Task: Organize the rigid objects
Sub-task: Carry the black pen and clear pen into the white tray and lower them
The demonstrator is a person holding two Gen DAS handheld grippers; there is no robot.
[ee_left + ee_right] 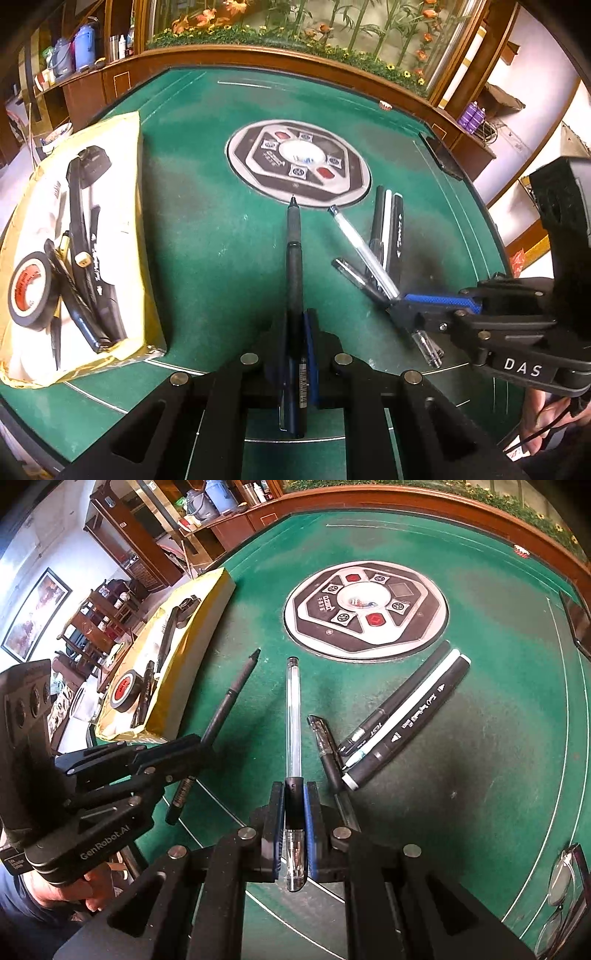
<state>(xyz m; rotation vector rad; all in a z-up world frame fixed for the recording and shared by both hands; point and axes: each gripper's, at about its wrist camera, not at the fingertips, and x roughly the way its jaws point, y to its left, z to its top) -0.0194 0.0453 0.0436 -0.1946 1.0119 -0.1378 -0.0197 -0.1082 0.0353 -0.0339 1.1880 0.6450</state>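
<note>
My left gripper [295, 325] is shut on a black pen [294, 258] whose tip points away over the green table; the same left gripper [195, 746] and black pen [231, 698] show at the left of the right wrist view. My right gripper [294, 794] is shut on a clear pen [293, 709] with a black grip, also pointing away. In the left wrist view the right gripper [397, 304] holds that clear pen [360, 247] at the right. Three markers [402, 716] and a short black pen [327, 749] lie on the felt. A yellow-edged box [142, 206] at the left holds pens and a tape roll [29, 291].
The green felt table [221, 240] has a round control panel [298, 162] in its middle and a wooden rim behind. Eyeglasses [561, 890] lie at the right near edge. A person's hands [66, 890] grip both handles. Shelves and furniture stand beyond the table.
</note>
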